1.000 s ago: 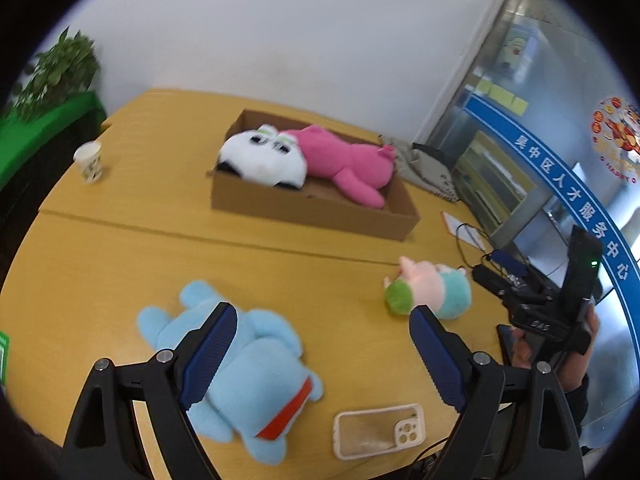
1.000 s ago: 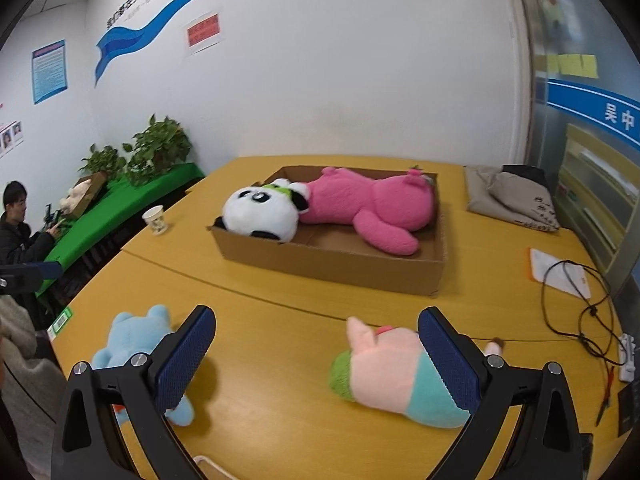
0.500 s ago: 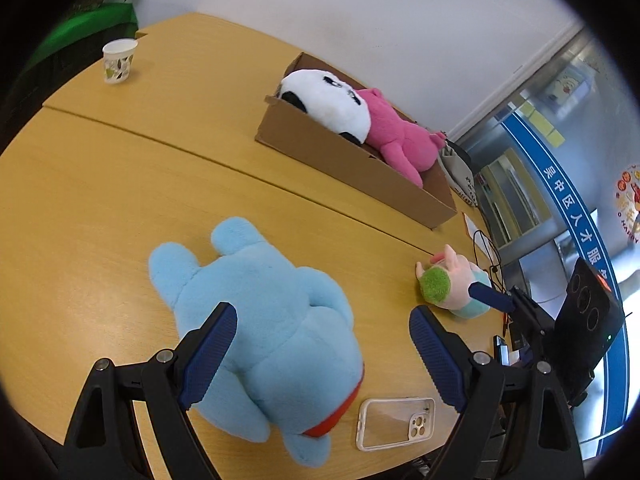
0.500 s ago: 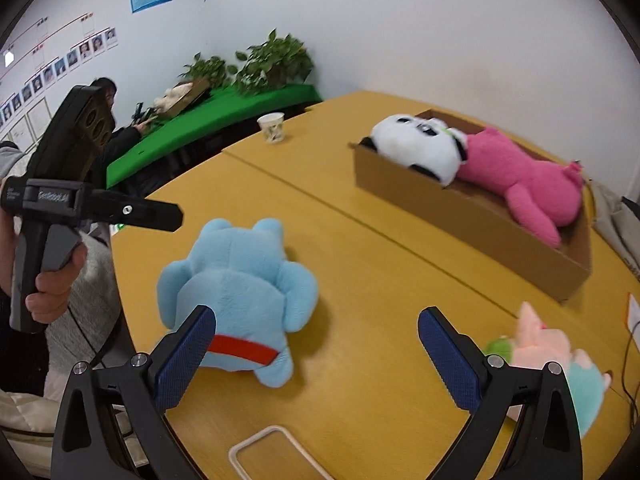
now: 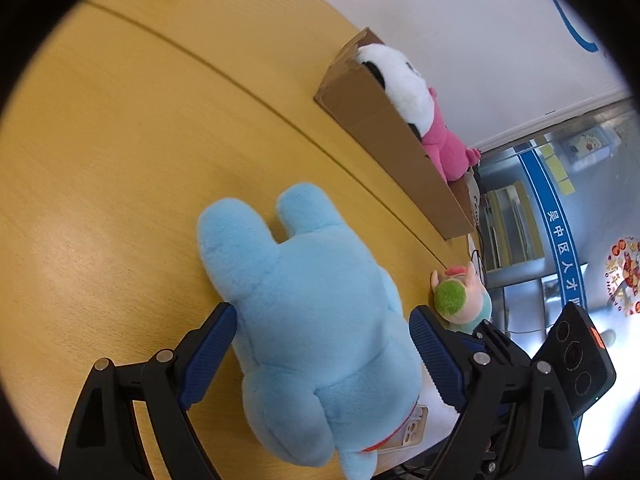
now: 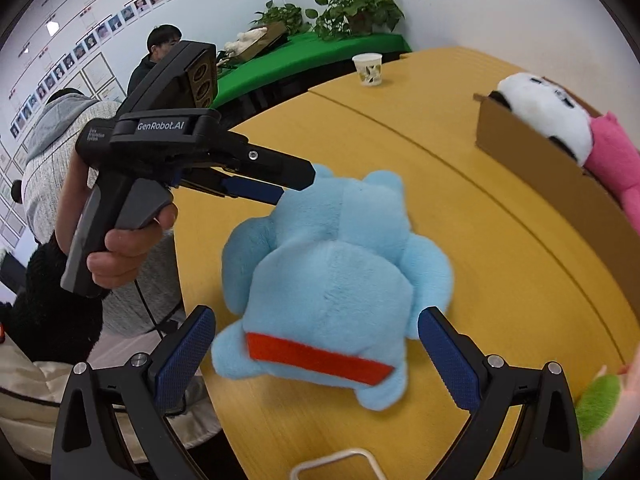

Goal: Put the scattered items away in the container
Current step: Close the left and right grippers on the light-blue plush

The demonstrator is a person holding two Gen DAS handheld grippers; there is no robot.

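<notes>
Blue plush toy [image 5: 320, 332] is lying on the yellow table [image 5: 120, 140], flanked by the wide-spread left gripper [image 5: 322, 344]; pad contact on its left side cannot be confirmed. Right gripper [image 6: 316, 354] is likewise held wide about the toy's red-banded end. Cardboard box [image 5: 384, 136] is seen farther ahead, panda and pink plush inside.

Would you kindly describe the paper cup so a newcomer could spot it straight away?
Start at the long yellow wooden table. Look to its far end, nearest the green-covered ledge with potted plants. The paper cup stands there upright and alone, small, white with a leafy print: the only hard thing among soft plush toys.
</notes>
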